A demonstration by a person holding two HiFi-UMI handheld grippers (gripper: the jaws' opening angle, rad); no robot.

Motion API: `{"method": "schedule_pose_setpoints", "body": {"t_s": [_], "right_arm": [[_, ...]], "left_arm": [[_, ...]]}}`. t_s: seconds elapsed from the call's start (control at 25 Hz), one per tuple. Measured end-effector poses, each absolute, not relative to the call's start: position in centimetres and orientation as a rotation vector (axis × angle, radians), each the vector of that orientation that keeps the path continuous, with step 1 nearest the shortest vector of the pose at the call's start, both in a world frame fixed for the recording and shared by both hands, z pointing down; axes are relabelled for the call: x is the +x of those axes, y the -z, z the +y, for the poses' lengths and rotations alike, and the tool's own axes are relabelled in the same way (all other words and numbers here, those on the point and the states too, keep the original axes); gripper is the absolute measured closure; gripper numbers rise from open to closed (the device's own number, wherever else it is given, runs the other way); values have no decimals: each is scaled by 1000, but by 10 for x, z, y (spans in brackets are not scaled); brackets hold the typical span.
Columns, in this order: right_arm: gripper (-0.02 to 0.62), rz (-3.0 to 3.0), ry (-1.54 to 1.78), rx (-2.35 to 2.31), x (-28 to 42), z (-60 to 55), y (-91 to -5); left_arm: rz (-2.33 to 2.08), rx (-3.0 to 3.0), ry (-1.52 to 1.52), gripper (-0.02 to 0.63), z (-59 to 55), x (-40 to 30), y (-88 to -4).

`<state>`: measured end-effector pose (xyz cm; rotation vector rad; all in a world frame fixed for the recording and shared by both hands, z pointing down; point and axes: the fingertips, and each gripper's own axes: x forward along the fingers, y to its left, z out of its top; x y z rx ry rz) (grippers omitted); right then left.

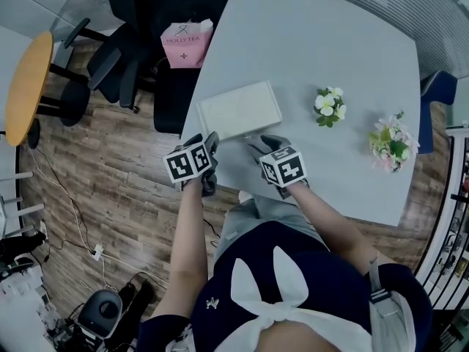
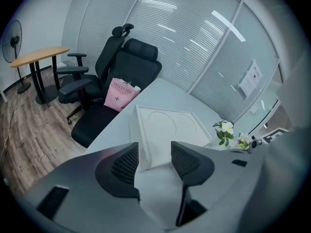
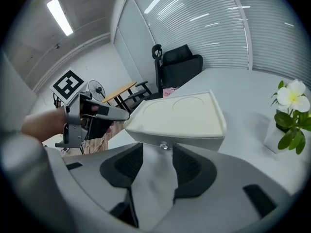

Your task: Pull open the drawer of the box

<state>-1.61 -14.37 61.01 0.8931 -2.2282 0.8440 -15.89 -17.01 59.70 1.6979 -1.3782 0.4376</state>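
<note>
1. A white box [image 1: 240, 108] lies flat on the pale grey table [image 1: 330, 35], close to the edge where the person stands.
2. Its drawer front sits flush with the box, and a small round knob [image 3: 164, 146] shows in the middle of it.
3. The right gripper [image 3: 158, 154] points straight at that knob. Its jaws are spread apart with nothing between them, and the knob is just beyond their tips.
4. The left gripper [image 2: 154, 153] hovers by the box's near left corner. Its jaws are also parted and hold nothing, and the corner is just ahead of them.
5. Two small pots of flowers stand to the right of the box, one near it [image 1: 330, 106] and one farther off [image 1: 390, 141].
6. A pink paper bag [image 1: 187, 42] rests on the black office chair [image 2: 124, 67] beside the table.
</note>
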Motion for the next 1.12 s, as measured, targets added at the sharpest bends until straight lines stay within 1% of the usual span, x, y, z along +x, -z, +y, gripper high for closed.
{"method": "schedule_pose_setpoints", "body": {"t_s": [0.4, 0.44, 0.56, 0.72, 0.88, 1.12], "right_arm": [[402, -2192, -832, 870, -24, -154, -628], [402, -2187, -831, 869, -24, -154, -630], [410, -2171, -833, 867, -26, -155, -637], [411, -2154, -848, 860, -28, -155, -644], [416, -2143, -875, 863, -28, -156, -649], [426, -2136, -925, 872, -30, -161, -650]], "left_arm": [[-1363, 1619, -400, 396, -180, -167, -614], [-1366, 1612, -397, 405, -181, -168, -615], [-1384, 1588, -395, 467, -182, -170, -619], [-1385, 1581, -386, 497, -181, -170, -620], [-1384, 1584, -366, 499, -182, -169, -621], [-1377, 1593, -426, 499, -182, -168, -622]]}}
